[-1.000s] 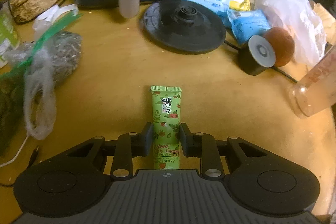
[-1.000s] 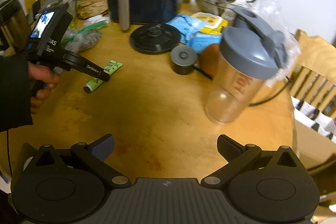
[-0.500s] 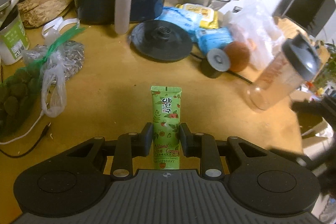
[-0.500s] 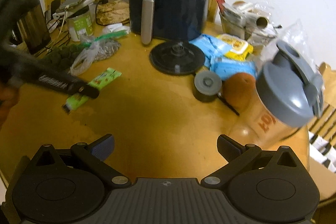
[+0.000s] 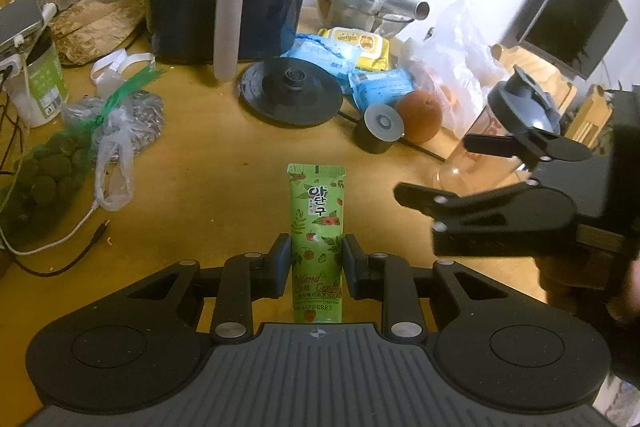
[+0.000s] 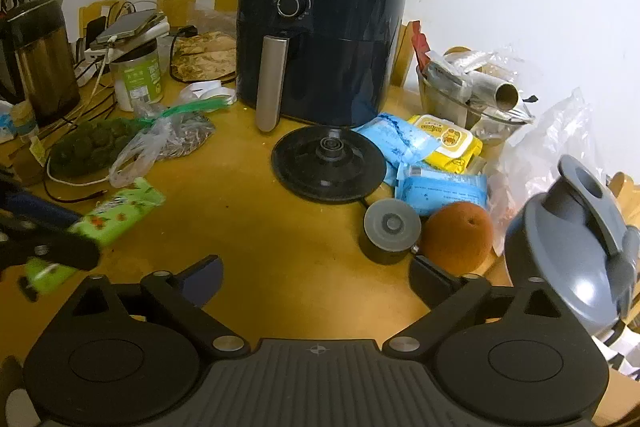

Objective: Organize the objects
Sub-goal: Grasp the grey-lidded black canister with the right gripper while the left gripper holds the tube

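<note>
Your left tongs, pinching the green hand-cream tube, have lifted it off the tabletop, while your spread, empty right tongs have just narrowed slightly beside the shaker bottle, likely next.

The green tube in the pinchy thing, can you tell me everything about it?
The green tube is a soft-looking plastic hand cream tube with a flat crimped end, printed with leaves, red berries, Korean lettering and the word "Raspberry". The left gripper has its jaws shut on its lower half, one pad against each side. The crimped end points away from the gripper. The right wrist view shows it lifted off the wooden table, its small cap toward the gripper.
</note>
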A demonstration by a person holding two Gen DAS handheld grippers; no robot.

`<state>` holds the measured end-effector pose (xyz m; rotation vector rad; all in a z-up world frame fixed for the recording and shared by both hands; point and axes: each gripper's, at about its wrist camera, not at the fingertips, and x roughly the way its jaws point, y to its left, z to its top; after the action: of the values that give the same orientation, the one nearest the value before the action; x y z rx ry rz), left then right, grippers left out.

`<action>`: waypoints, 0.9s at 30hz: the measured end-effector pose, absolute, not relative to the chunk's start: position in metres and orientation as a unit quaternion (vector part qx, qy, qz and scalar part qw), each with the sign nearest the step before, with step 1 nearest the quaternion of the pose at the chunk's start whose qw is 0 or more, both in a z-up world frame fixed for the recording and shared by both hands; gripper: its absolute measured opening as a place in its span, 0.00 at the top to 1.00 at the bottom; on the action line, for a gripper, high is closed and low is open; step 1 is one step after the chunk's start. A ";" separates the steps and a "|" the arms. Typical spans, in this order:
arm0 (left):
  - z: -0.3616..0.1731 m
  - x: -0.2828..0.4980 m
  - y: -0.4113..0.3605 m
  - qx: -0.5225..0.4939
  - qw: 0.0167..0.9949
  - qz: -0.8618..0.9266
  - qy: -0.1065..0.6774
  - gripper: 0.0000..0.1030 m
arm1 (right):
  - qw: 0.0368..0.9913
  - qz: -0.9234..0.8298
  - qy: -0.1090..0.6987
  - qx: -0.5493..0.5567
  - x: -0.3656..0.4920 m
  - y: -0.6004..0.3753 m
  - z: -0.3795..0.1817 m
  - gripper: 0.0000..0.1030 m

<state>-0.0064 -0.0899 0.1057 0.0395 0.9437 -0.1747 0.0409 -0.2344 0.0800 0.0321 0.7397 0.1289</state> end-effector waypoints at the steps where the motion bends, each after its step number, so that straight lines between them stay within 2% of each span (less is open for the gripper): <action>1: 0.107 -0.008 -0.089 0.018 0.887 -0.082 0.453 0.74 | 0.931 0.062 0.360 0.014 0.043 -0.234 0.079 0.07; 18: 0.117 -0.040 -0.075 -0.006 0.890 -0.064 0.451 0.74 | 0.928 0.052 0.366 -0.042 0.079 -0.223 0.054 0.21; 27: 0.119 -0.054 -0.058 -0.025 0.890 -0.043 0.454 0.74 | 0.924 0.030 0.378 -0.054 0.110 -0.227 0.035 0.21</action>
<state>-0.0538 -0.0584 0.1186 -0.0512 0.9420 -0.0901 0.1097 -0.2271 0.0353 -0.1106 0.7751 0.0618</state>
